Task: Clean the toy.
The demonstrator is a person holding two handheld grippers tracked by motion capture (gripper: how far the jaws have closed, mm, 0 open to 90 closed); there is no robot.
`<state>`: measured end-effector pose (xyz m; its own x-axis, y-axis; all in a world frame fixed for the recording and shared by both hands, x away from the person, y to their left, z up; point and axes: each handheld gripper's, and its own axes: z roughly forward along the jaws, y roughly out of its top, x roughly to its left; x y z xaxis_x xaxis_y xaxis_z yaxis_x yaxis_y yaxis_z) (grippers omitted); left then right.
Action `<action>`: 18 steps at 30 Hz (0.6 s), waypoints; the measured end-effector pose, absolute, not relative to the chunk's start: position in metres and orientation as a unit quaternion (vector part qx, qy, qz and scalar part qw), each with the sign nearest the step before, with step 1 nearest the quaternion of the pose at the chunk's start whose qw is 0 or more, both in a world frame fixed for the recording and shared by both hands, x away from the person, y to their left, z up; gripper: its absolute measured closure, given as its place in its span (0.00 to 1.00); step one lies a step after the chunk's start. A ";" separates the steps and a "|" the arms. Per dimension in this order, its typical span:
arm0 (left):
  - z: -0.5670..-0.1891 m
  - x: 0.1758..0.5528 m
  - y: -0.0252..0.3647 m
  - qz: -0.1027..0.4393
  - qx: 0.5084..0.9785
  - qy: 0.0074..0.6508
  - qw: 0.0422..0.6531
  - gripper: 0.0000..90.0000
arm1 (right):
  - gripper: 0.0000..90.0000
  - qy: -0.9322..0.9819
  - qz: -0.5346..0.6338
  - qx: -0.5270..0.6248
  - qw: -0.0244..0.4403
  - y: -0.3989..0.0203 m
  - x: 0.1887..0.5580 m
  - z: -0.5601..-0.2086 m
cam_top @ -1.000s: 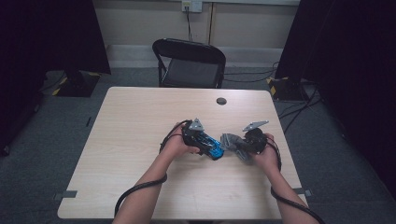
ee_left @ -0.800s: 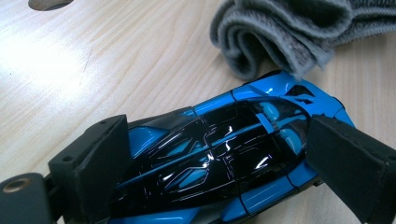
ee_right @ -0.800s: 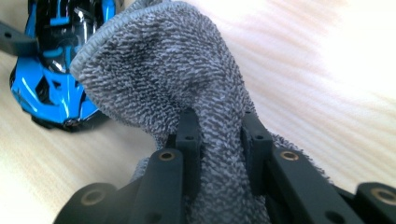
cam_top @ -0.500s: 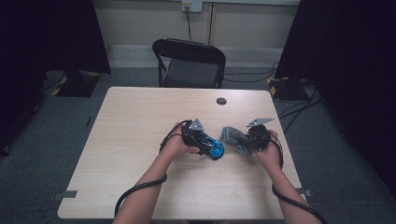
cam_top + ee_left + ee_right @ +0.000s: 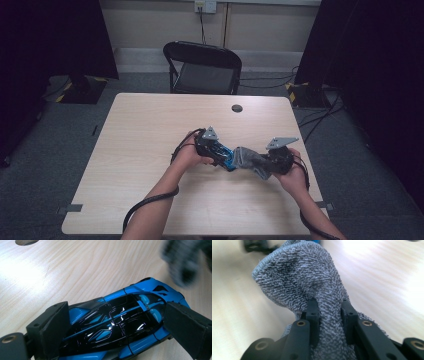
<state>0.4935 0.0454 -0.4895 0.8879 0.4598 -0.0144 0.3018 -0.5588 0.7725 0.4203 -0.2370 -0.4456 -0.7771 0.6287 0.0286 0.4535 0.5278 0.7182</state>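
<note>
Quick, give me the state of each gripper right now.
Left gripper: closed on the blue toy car, one jaw on each side of it.
Right gripper: closed on the grey towel, pinched between its jaws.

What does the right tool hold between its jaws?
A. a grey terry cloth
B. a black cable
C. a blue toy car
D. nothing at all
A: in the right gripper view the right tool has its jaws pressed on a bunched grey terry cloth, while the blue toy car sits between the jaws of the left tool.
</note>
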 end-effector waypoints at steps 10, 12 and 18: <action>-0.489 0.494 0.045 0.096 0.879 0.215 0.414 0.08 | 0.81 0.894 0.365 0.249 0.074 -0.205 0.385 -0.463; -0.489 0.494 0.045 0.096 0.879 0.215 0.416 0.08 | 0.81 0.896 0.362 0.249 0.070 -0.199 0.383 -0.468; -0.489 0.493 0.044 0.095 0.879 0.216 0.415 0.08 | 0.81 0.900 0.359 0.239 0.062 -0.181 0.385 -0.476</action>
<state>0.4932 0.0444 -0.4892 0.8888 0.4581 -0.0123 0.3004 -0.5621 0.7705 0.3852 -0.1815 -0.4761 -0.8779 0.4751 0.0602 0.3861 0.6277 0.6760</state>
